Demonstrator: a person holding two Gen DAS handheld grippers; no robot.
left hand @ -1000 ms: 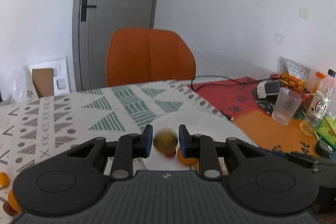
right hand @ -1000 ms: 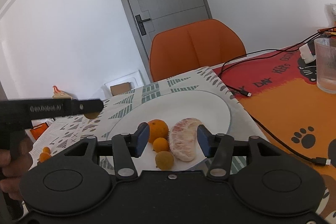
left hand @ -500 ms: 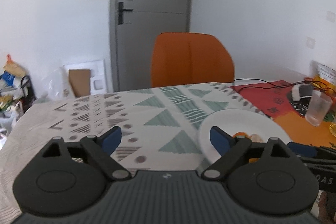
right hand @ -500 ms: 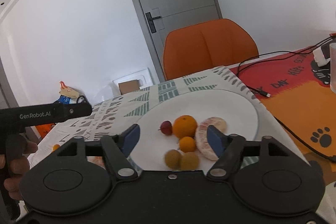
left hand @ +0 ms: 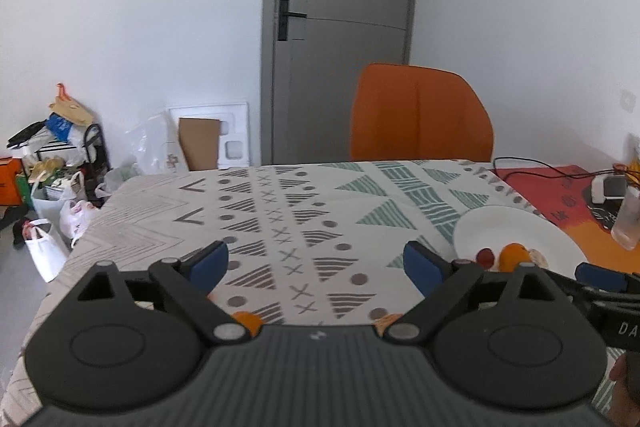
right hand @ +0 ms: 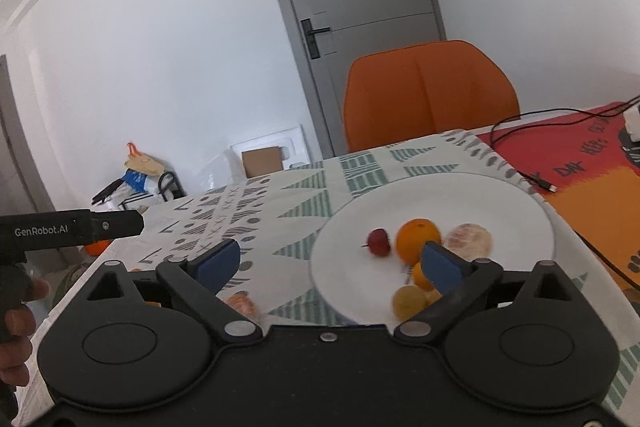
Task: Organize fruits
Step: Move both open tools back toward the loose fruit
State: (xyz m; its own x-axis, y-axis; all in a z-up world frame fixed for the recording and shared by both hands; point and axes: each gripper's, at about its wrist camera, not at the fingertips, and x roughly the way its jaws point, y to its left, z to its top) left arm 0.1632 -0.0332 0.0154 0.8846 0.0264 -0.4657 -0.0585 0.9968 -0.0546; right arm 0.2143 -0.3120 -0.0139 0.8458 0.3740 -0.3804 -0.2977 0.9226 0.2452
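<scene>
A white plate on the patterned tablecloth holds an orange, a small red fruit, a peeled citrus and small yellow and orange fruits. My right gripper is open and empty, above the plate's left edge. A small orange fruit lies on the cloth beside its left finger. My left gripper is open and empty over the cloth, left of the plate. Small orange fruits lie just under it.
An orange chair stands behind the table. A red and orange mat with a black cable lies right of the plate, and a glass stands on it. Bags and boxes clutter the floor at left.
My left gripper let go of a yellow fruit over the plate, opened wide and swung left away from it. My right gripper opened wider and drew back to the left.
</scene>
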